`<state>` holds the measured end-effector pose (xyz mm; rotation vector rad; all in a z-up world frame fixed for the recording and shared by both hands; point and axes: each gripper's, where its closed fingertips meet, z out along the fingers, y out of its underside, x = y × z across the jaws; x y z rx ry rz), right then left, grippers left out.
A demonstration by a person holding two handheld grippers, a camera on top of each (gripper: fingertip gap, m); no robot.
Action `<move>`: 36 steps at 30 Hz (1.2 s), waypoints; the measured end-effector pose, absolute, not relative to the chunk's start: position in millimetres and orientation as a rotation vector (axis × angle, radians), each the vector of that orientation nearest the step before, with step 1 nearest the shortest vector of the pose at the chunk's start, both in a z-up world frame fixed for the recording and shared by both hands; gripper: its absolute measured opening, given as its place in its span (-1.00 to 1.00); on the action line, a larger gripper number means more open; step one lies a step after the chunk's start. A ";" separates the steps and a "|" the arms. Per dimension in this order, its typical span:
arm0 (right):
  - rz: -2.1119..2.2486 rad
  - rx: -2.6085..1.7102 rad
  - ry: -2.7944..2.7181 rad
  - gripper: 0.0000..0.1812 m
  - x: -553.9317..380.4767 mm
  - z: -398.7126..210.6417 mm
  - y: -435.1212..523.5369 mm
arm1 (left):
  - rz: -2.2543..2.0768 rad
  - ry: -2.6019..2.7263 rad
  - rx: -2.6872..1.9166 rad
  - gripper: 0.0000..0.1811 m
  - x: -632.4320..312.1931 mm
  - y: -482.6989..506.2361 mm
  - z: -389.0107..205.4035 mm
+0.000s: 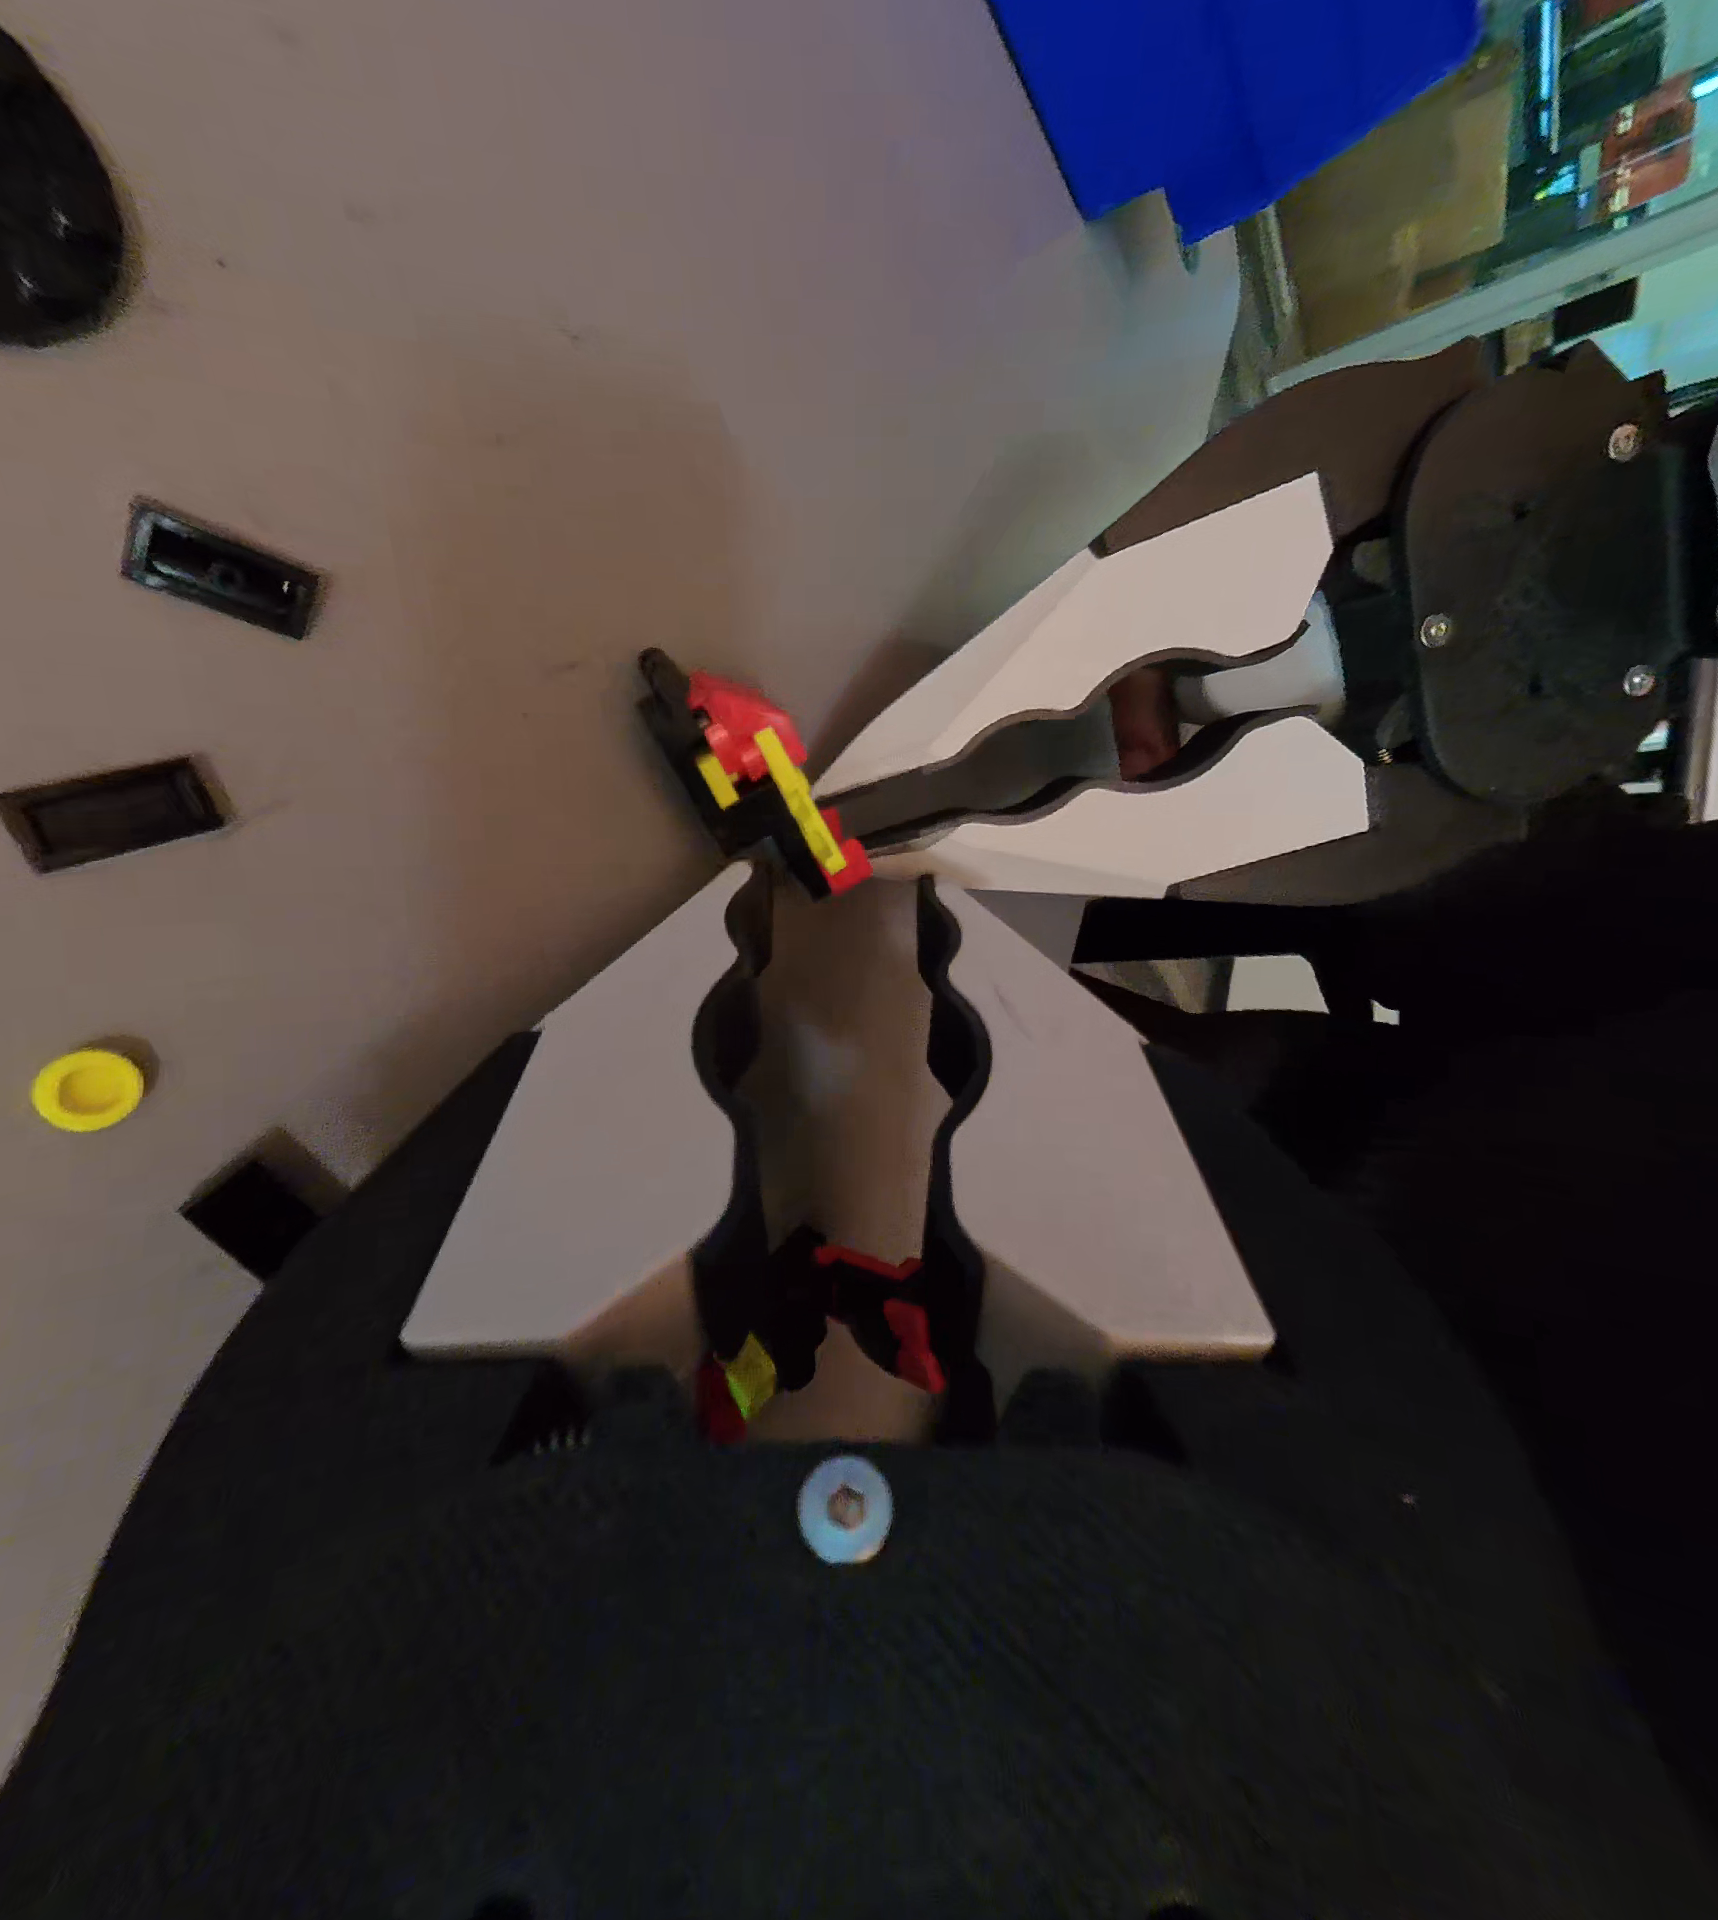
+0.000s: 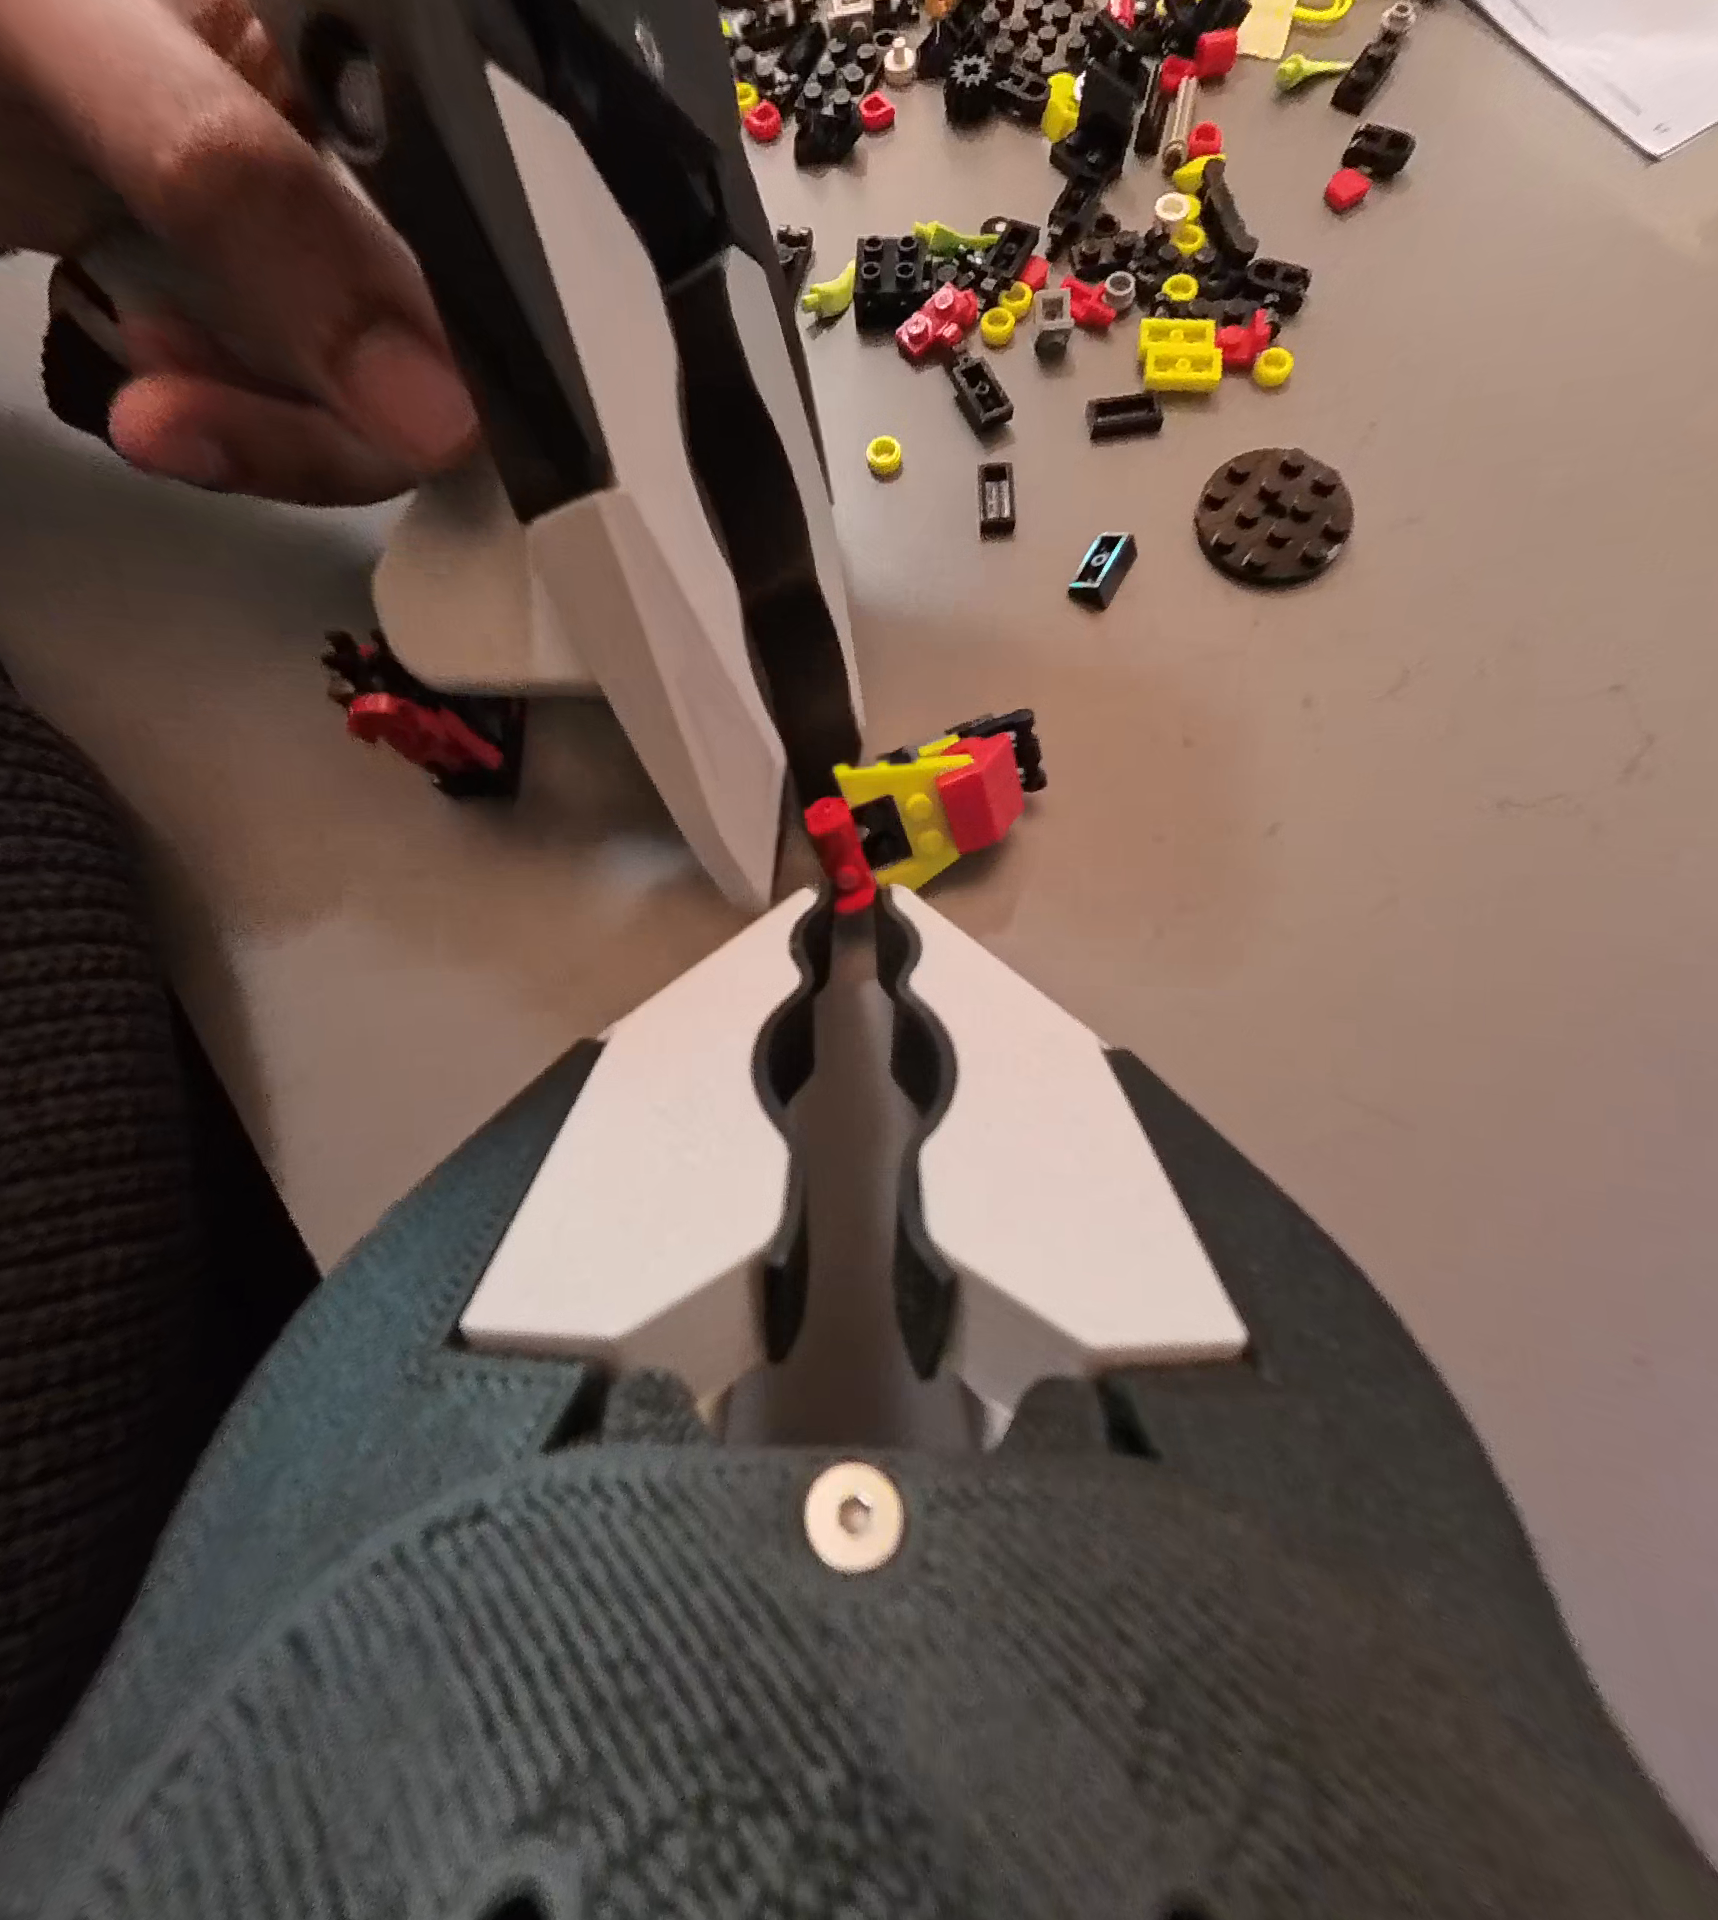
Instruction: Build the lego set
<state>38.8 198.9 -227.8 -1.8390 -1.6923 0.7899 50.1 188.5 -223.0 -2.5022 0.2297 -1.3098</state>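
Note:
A small red, yellow and black lego assembly [image 1: 741,769] is held just above the grey table [image 2: 1354,935]. My right gripper [image 2: 853,904] is shut on a red piece at the near end of the assembly [image 2: 938,805]. In the left wrist view the right gripper [image 1: 824,821] comes in from the right. My left gripper [image 1: 842,883] has its jaws apart. Its left fingertip touches the assembly and a gap shows at the right one. Its fingers [image 2: 626,623] come down from the top in the right wrist view.
A pile of loose bricks [image 2: 1094,208] lies at the back, with a round black plate [image 2: 1273,516] beside it. A red and black sub-assembly [image 2: 419,717] sits under the left gripper. A person's hand [image 2: 242,260] is at upper left. A yellow round piece [image 1: 88,1086] and black pieces [image 1: 221,566] lie apart. The grippers are tip to tip, or close to it.

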 end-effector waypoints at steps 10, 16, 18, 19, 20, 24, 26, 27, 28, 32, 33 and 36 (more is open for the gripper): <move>0.795 -1.840 -1.692 -0.93 38.1 -229.8 200.3 | -1.356 0.204 -2.483 -0.75 50.4 189.6 -224.0; 0.815 -1.835 -1.686 -0.93 37.7 -228.3 200.6 | -1.397 0.216 -2.461 -0.70 52.1 189.0 -220.9; 0.814 -1.832 -1.688 -0.93 37.7 -228.4 200.6 | -1.391 0.219 -2.468 -0.71 51.8 189.0 -221.3; 0.813 -1.829 -1.690 -0.93 37.7 -228.2 200.5 | -1.385 0.220 -2.473 -0.74 51.1 188.9 -222.0; 0.812 -1.824 -1.691 -0.93 37.6 -227.8 200.3 | -1.385 0.218 -2.476 -0.77 50.6 188.7 -222.6; 0.797 -1.805 -1.692 -0.93 37.7 -226.1 201.2 | -1.415 0.196 -2.475 -0.83 48.6 188.0 -223.6; 0.798 -1.811 -1.692 -0.93 38.1 -227.1 201.4 | -1.438 0.179 -2.467 -0.84 47.7 188.4 -223.1; 0.799 -1.814 -1.690 -0.93 38.2 -227.3 201.7 | -1.452 0.173 -2.463 -0.84 47.4 188.4 -222.6; 0.801 -1.816 -1.688 -0.93 38.3 -227.3 202.1 | -1.466 0.169 -2.460 -0.83 47.4 188.1 -221.9; 0.818 -1.824 -1.678 -0.93 37.7 -227.1 202.7 | -1.490 0.161 -2.450 -0.73 46.1 188.0 -219.0; 0.820 -1.827 -1.678 -0.93 37.6 -227.4 202.7 | -1.483 0.161 -2.451 -0.71 45.3 188.5 -218.7; 0.830 -1.829 -1.678 -0.93 36.8 -227.5 201.6 | -1.454 0.154 -2.452 -0.68 41.6 191.7 -218.4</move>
